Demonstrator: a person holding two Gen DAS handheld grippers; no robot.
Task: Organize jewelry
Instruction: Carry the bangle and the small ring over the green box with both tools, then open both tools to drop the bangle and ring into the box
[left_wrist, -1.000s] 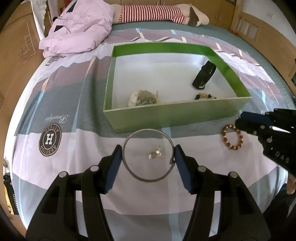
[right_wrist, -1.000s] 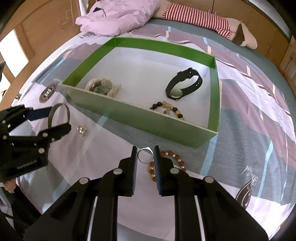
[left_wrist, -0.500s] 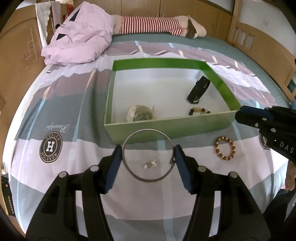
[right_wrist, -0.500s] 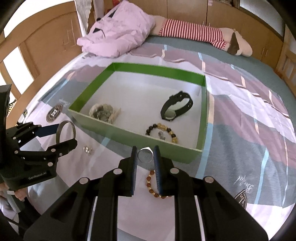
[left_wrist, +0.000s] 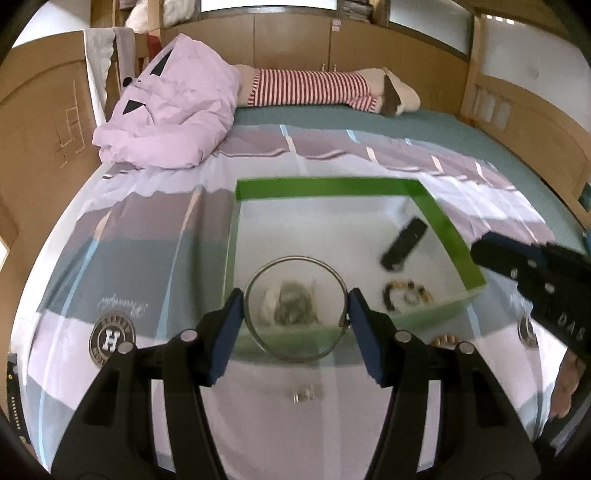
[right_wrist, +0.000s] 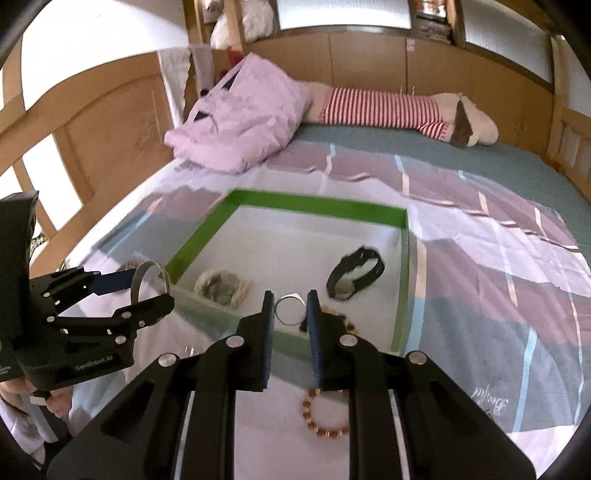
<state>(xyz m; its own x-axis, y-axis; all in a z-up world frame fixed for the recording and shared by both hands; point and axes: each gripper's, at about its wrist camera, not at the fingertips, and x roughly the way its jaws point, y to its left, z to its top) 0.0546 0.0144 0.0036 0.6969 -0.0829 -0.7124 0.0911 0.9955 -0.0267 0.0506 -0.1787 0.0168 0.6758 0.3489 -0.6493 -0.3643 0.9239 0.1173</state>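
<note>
Left tongs (left_wrist: 295, 308) — clamped across a thin silver bangle (left_wrist: 295, 258), one blue pad on each side of the hoop, held in the air over the near wall of the green box (left_wrist: 325, 186).

Right tongs (right_wrist: 290, 314) — nearly together, pinching a small silver ring (right_wrist: 290, 312) between the pads, held above the near wall of the same box.

Green box, white floor, open top, on the bed (right_wrist: 480, 236). Contents:
- a pale bundle of tangled chain and pieces (right_wrist: 221, 286) at the near left;
- a black strap watch (right_wrist: 354, 271) toward the right wall;
- a dark and gold beaded bracelet (left_wrist: 406, 295) close to the near wall, partly hidden behind the right tongs in the right wrist view.

Outside the box, on the bedspread:
- a brown beaded bracelet (right_wrist: 325, 413) just in front of the near wall, under the right tongs;
- a small silver trinket (left_wrist: 304, 393), blurred, below the bangle in the left wrist view.

At the head of the bed — a crumpled pink garment (left_wrist: 173, 118) and a plush figure in red and white stripes (left_wrist: 314, 86).
</note>
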